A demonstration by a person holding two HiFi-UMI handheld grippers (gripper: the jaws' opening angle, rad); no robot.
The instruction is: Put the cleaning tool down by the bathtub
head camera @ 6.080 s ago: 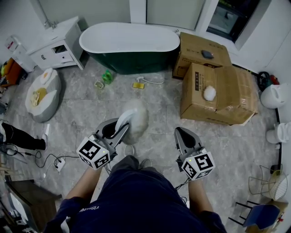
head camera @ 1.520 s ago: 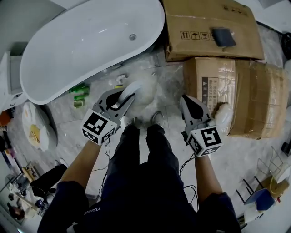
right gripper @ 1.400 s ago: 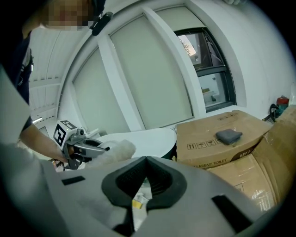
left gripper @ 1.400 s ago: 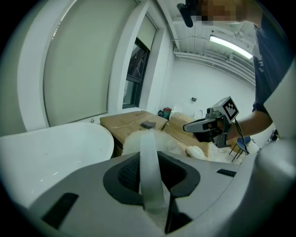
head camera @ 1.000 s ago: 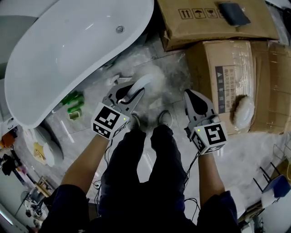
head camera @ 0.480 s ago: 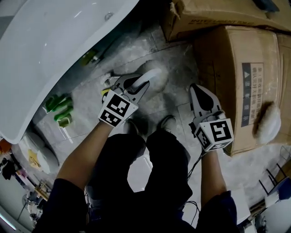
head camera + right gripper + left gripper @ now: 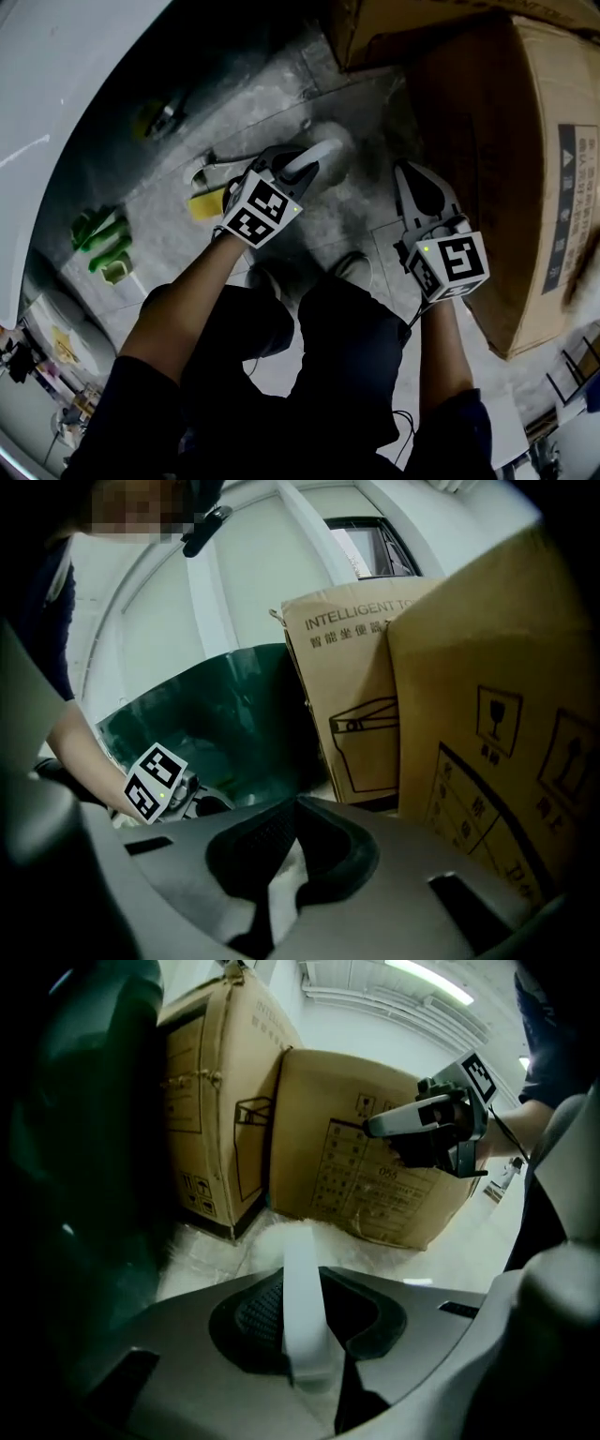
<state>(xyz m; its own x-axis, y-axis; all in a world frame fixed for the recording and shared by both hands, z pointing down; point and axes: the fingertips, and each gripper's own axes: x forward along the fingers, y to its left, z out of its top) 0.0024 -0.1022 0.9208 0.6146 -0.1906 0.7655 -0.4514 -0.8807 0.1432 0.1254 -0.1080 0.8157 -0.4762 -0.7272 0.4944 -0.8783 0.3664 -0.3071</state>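
Observation:
The cleaning tool is a fluffy white duster (image 7: 334,150) with a flat white handle (image 7: 300,1307). My left gripper (image 7: 298,167) is shut on that handle, and the fluffy head (image 7: 283,1237) lies low over the pale floor just past the jaws. To its left rises the bathtub's dark green side (image 7: 75,1147), and its white rim (image 7: 47,103) fills the head view's upper left. My right gripper (image 7: 411,176) hangs to the right by the cardboard boxes, jaws together with nothing in them (image 7: 295,808). From the right gripper view the left gripper (image 7: 173,794) shows low beside the tub.
Two big cardboard boxes (image 7: 525,141) stand close on the right, another (image 7: 202,1119) beside the tub's end. Green bottles (image 7: 98,244), a small yellow thing (image 7: 204,204) and a white cord lie on the floor by the tub. The person's legs (image 7: 309,347) are right behind the grippers.
The view has dropped closer to the floor. My left gripper has carried the duster forward and down into the gap between tub and boxes. The right gripper has stayed beside it, shut.

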